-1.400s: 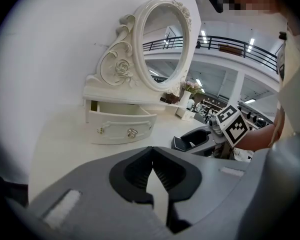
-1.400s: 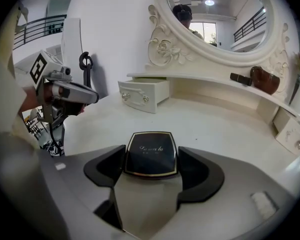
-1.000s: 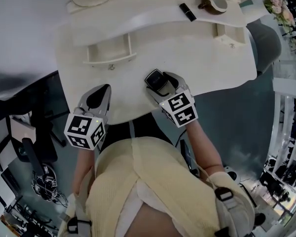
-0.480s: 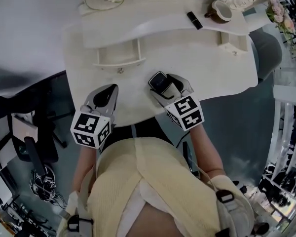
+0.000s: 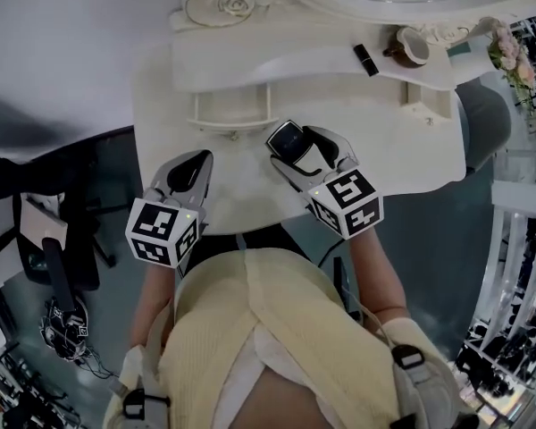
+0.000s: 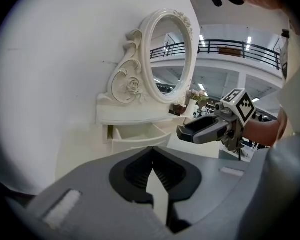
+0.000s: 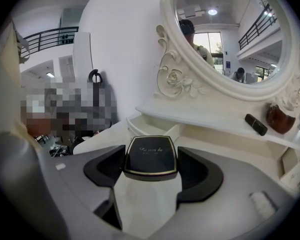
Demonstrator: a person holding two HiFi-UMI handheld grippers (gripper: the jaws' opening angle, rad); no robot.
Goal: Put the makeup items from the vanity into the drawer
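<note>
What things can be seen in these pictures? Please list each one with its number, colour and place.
vanity: one, white, against the wall in front of the person
mirror: one, oval, white carved frame, at the back of the vanity
drawer: one, white, open, under the shelf on the left
compact: one, black with a gold edge, held over the vanity top near the drawer
lipstick tube: one, black, lying on the shelf
cup: one, brown outside and white inside, on the shelf right of the tube
flowers: a bunch, pink, at the right end of the vanity
left gripper: one, grey, shut and empty, over the front edge
right gripper: one, grey, shut on the compact
</note>
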